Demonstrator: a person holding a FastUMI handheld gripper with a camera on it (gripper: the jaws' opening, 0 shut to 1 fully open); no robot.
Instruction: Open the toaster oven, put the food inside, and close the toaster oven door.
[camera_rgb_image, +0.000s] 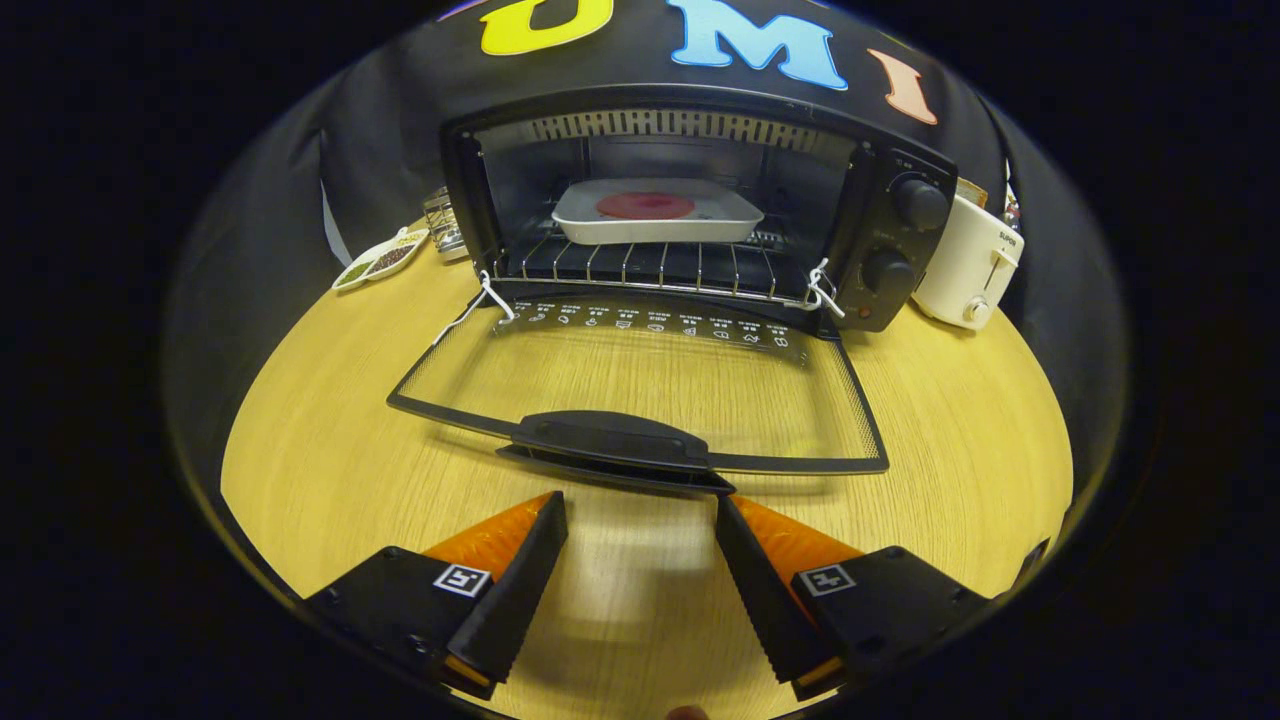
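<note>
The gripper (640, 510) is spread wide and holds nothing; its two wedge-shaped fingers have ribbed inner faces and hang above a table (320, 450) of pale wood grain. Just ahead of the fingertips is the curved handle (610, 440) of the oven door (650, 390), which lies folded down flat, a glass pane in a dark frame with a row of small white icons near the hinge. Beyond it the oven (700, 210) stands open, a dark box with a slotted strip along the top of its cavity and two round knobs (905, 235) on its right panel. Inside, on a wire rack (650, 265), sits a shallow white rectangular tray (655, 212) holding a flat red round piece of food (645, 206). Right of the oven stands a cream toaster (970, 262). Left of it lies a small divided dish (380, 260) of dark and greenish grains.
</note>
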